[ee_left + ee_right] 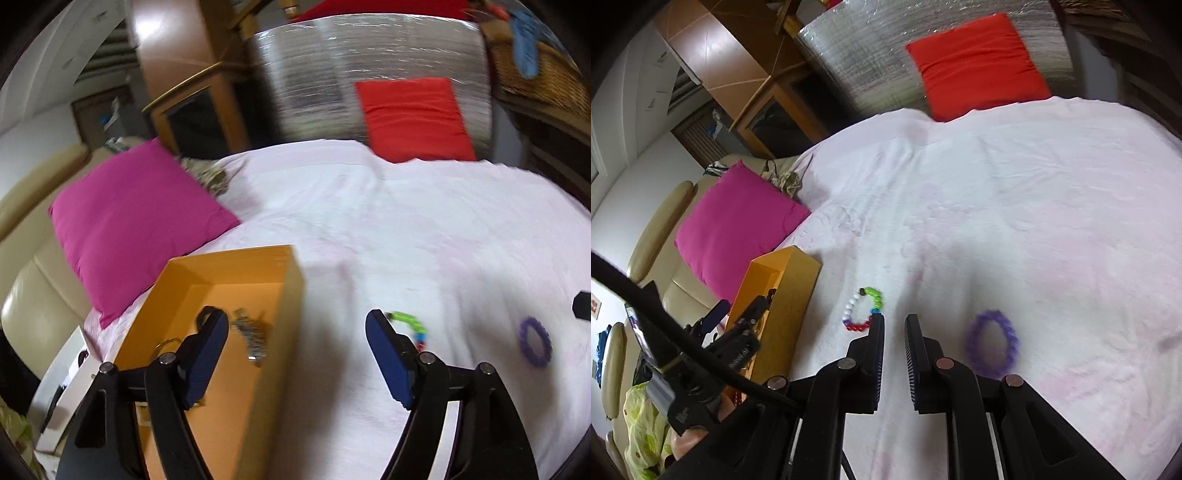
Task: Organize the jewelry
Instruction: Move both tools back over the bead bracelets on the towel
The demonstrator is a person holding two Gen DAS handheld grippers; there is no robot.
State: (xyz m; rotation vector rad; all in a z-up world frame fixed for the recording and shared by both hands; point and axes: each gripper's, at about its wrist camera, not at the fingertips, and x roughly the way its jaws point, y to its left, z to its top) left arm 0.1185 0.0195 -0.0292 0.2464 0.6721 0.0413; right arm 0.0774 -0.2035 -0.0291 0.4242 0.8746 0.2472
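An open orange box (275, 354) stands on the white bedsheet (388, 221); a silvery chain (251, 338) and a metal ring (166, 345) lie inside it. My left gripper (295, 326) is open and empty, with one finger over the box and the other over the sheet. A multicoloured bead bracelet (412, 326) lies just past that finger, and a purple bracelet (534, 341) lies further right. In the right wrist view my right gripper (894, 323) hangs shut and empty between the bead bracelet (862, 310) and the purple bracelet (991, 345). The box (790, 306) and my left gripper (738, 310) show at left.
A magenta pillow (136, 221) lies behind the box, against a beige padded sofa (29, 295). A red pillow (413, 118) leans on a silver foil-wrapped panel (369, 55) at the bed's far edge. A black cable (646, 306) crosses the lower left of the right wrist view.
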